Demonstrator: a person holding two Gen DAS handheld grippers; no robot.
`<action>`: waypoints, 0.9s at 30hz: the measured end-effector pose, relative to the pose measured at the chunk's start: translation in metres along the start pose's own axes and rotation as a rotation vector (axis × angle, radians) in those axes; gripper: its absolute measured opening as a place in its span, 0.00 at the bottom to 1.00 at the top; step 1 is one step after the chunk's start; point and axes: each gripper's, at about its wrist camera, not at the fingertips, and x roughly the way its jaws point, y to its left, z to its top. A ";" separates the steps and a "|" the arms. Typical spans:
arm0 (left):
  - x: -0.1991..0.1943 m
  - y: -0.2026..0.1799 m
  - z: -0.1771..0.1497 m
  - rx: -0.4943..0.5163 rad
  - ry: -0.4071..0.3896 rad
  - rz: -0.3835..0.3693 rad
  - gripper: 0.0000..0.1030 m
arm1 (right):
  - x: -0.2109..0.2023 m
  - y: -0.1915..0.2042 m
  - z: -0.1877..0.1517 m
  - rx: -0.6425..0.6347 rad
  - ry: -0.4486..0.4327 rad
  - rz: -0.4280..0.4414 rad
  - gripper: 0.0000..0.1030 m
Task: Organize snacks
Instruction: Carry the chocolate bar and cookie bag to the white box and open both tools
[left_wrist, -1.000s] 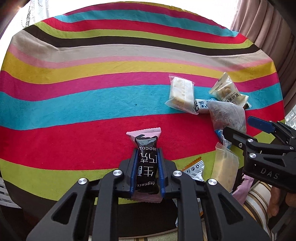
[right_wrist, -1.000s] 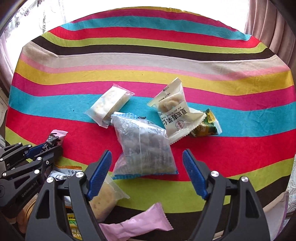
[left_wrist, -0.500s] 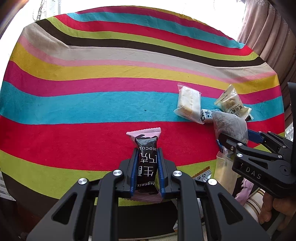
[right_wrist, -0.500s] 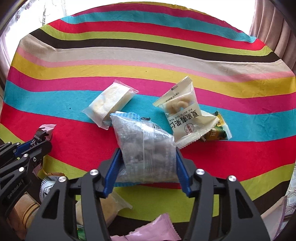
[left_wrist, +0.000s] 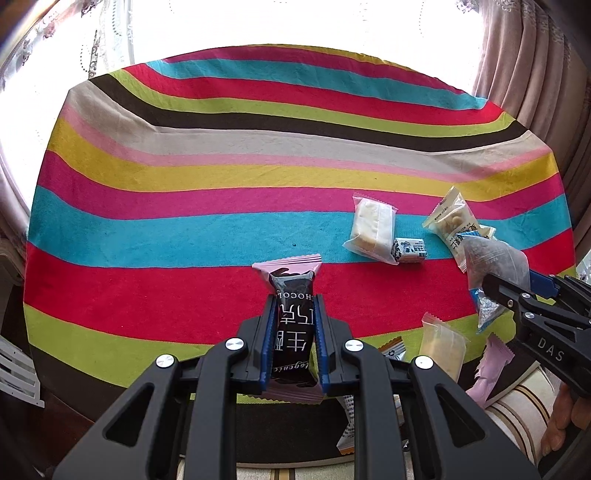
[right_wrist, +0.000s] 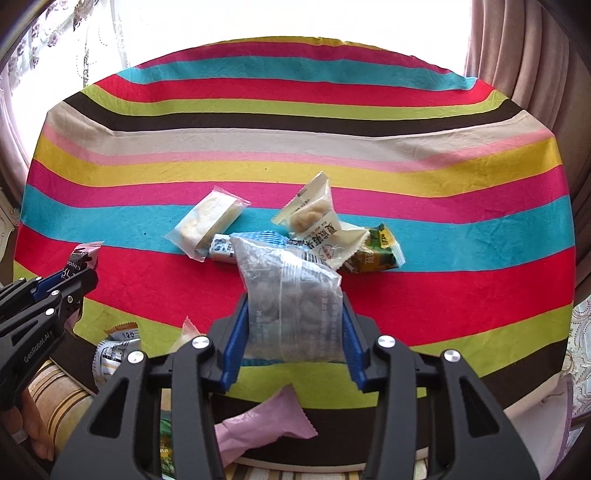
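While both packets are clear of the cloth, each sits lengthwise between blue pads. The black-and-pink chocolate bar wrapper (left_wrist: 293, 332) is clamped edge-on in the left gripper (left_wrist: 293, 345), probably so its flat faces stay unbent. The clear plastic bag of dark snacks (right_wrist: 293, 306) is pinched at its lower half by the right gripper (right_wrist: 293, 339), whose jaws have just been closing onto it; the bag's top flops toward the striped tablecloth (right_wrist: 295, 129).

Loose packets lie right of centre on the cloth: a translucent cake wrapper (right_wrist: 207, 225), a cream nut packet (right_wrist: 317, 225) and a green-yellow sachet (right_wrist: 373, 254). More lie at its near edge.

Only the right wrist view shows the sachet and the pink pillow packet (right_wrist: 258, 424). The left wrist view gives the bag in side profile, hanging.
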 end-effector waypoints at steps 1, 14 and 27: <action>-0.002 -0.003 0.000 0.002 -0.004 0.001 0.17 | -0.004 -0.004 -0.002 0.008 -0.003 0.000 0.44; -0.021 -0.045 -0.008 0.052 -0.016 -0.006 0.17 | -0.036 -0.044 -0.027 0.080 -0.024 -0.017 0.44; -0.037 -0.101 -0.019 0.124 -0.015 -0.046 0.17 | -0.063 -0.081 -0.051 0.138 -0.047 -0.026 0.44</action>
